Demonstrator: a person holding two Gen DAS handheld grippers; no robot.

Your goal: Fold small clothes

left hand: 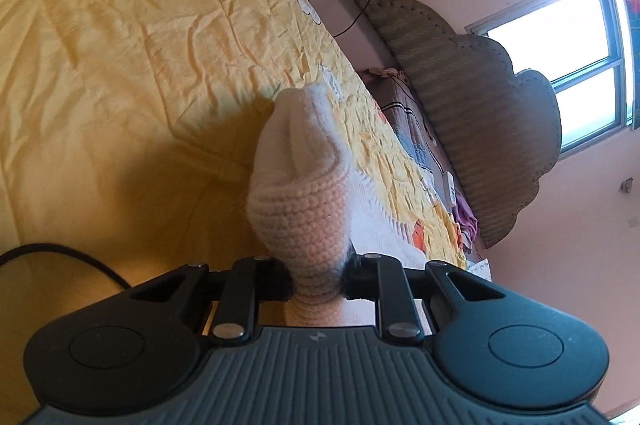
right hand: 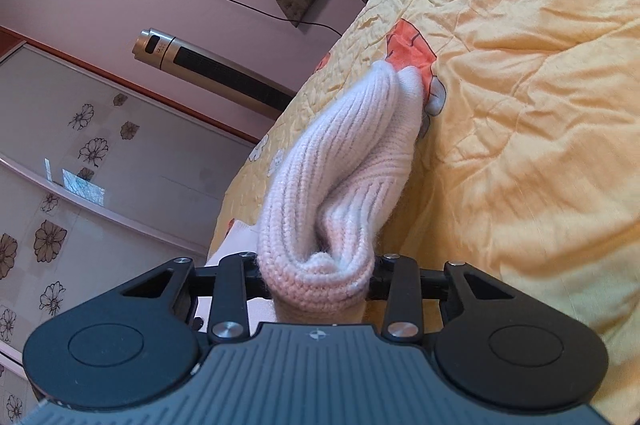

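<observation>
Surface: my yellow quilt (left hand: 120, 73) with carrot prints, spread on the bed. Room: pink walls, one tower fan (right hand: 216, 69), one headboard (left hand: 480, 97), one window (left hand: 560, 37). One white knit garment (left hand: 296, 185), bunched above the quilt; my left gripper (left hand: 318, 283) and right gripper (right hand: 316, 275) each clamp one end.

right tongs (right hand: 318, 279) clamped on bunched white knit garment (right hand: 340, 165), above yellow carrot-print quilt (right hand: 520, 105).

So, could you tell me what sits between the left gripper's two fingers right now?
A bunched fold of the cream knitted garment, clamped in the left gripper, shown in the left wrist view.
</observation>
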